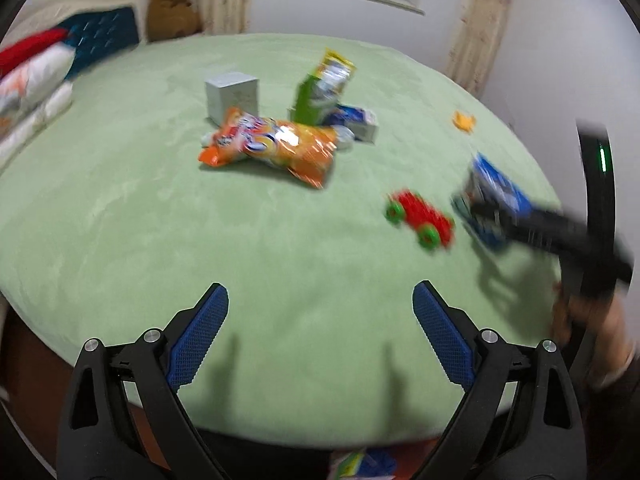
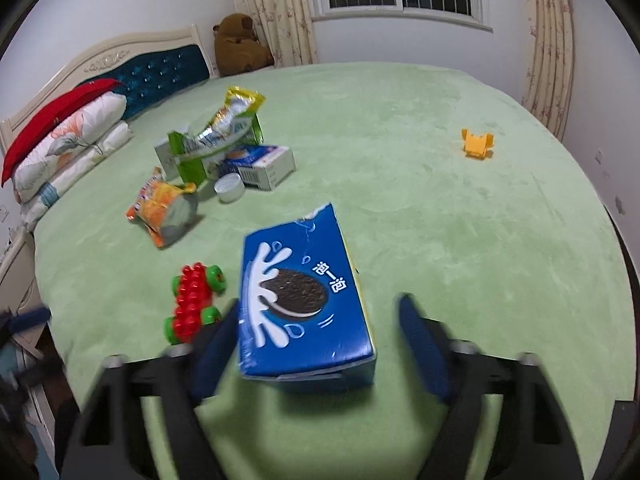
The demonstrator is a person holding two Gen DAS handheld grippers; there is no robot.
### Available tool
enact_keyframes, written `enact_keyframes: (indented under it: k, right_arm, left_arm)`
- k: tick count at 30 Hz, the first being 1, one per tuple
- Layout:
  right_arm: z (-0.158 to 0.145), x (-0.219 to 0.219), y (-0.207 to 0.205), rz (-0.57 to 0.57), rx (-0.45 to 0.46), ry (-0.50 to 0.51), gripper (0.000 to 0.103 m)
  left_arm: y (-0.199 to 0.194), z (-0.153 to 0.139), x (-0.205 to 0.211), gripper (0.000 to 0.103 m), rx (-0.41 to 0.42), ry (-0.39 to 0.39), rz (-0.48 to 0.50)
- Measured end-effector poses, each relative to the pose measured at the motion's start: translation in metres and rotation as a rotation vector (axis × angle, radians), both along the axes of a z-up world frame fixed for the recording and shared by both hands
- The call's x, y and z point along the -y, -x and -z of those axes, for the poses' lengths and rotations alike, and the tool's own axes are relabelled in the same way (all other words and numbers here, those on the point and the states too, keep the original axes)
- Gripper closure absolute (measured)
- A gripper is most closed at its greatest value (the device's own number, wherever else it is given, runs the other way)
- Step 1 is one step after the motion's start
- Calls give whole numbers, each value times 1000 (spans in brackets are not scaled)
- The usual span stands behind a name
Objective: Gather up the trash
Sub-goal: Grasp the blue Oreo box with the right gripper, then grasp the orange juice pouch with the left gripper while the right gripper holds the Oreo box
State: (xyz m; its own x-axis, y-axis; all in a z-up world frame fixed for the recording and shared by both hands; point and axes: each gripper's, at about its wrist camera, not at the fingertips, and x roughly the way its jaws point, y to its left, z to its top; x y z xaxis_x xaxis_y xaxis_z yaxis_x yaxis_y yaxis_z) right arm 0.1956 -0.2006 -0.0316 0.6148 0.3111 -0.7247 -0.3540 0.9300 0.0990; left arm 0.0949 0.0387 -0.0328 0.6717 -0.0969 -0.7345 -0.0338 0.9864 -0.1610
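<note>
From your left wrist, the left gripper hangs wide open and empty over bare green bedspread, well short of the orange snack bag, so closing now grabs only fabric. From your right wrist, the right gripper straddles the blue cookie box, jaws spread and not clamped; its left finger touches the box beside the red toy car, so an off-centre squeeze could twist the box or nudge the toy.

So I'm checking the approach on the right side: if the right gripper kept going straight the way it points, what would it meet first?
The blue cookie box. It already lies between the open jaws of the right gripper, so going on would likely push it; contact with the left finger is unclear.
</note>
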Motion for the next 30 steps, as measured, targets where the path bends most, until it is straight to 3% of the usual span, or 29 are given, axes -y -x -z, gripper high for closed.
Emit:
enact_keyframes:
  k: [4, 12, 18, 26, 30]
  right_arm:
    - [1, 7, 5, -3, 33, -35, 53]
    - [5, 23, 5, -12, 40, -137, 53]
    - [8, 24, 2, -28, 34, -168, 51]
    - [11, 32, -2, -33, 9, -234, 51]
    - [12, 33, -4, -36, 3, -247, 51]
  left_arm:
    - [-41, -8, -32, 12, -27, 173, -132]
    - [-112, 0, -59, 12, -98, 302, -406]
    - [-132, 7, -75, 12, -100, 432, -619]
    - [-157, 17, -72, 12, -145, 412, -719]
    - [-173, 34, -69, 12, -252, 414, -742]
